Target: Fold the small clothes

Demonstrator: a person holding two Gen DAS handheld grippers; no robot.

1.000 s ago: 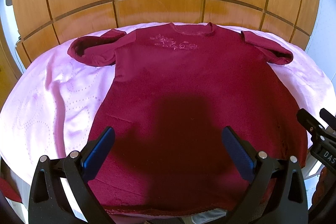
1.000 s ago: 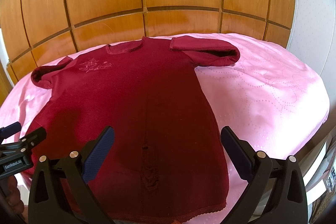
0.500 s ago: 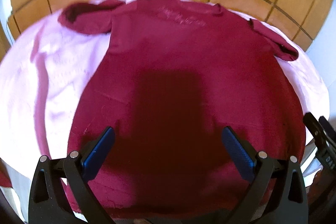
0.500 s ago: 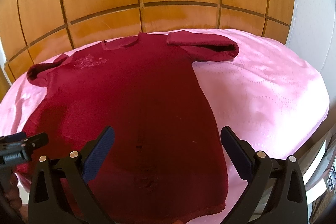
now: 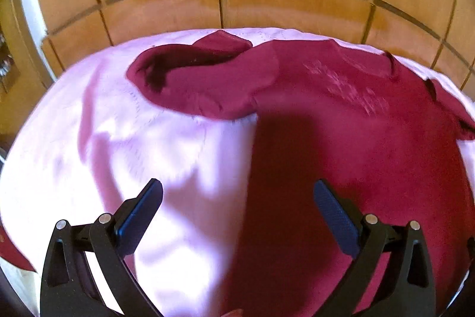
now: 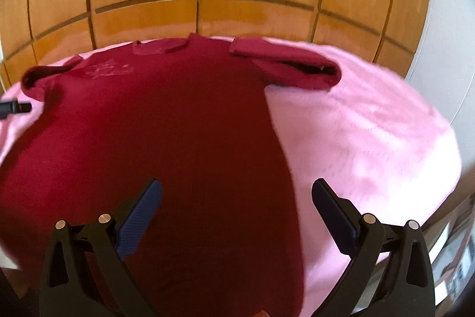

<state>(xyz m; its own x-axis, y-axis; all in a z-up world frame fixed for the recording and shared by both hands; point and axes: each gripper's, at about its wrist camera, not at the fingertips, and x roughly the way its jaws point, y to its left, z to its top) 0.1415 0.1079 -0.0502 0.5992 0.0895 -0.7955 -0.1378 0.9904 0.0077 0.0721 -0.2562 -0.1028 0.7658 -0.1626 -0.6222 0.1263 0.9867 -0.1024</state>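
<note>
1. Left gripper (image 5: pixel 237 210): spread wide, empty, straddling the garment's (image 5: pixel 341 144) left side edge, probably lining up a lengthwise fold.
2. Garment: flat on pink bedcover (image 6: pixel 371 138), sleeves ahead of both grippers.
3. Right gripper (image 6: pixel 236 208): wide open, empty, over the right side edge.

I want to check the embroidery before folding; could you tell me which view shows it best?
The left wrist view: the pale embroidery on the maroon dress sits nearer and larger there, though blurred. The right wrist view shows it smaller, a faint patch near the neckline.
</note>
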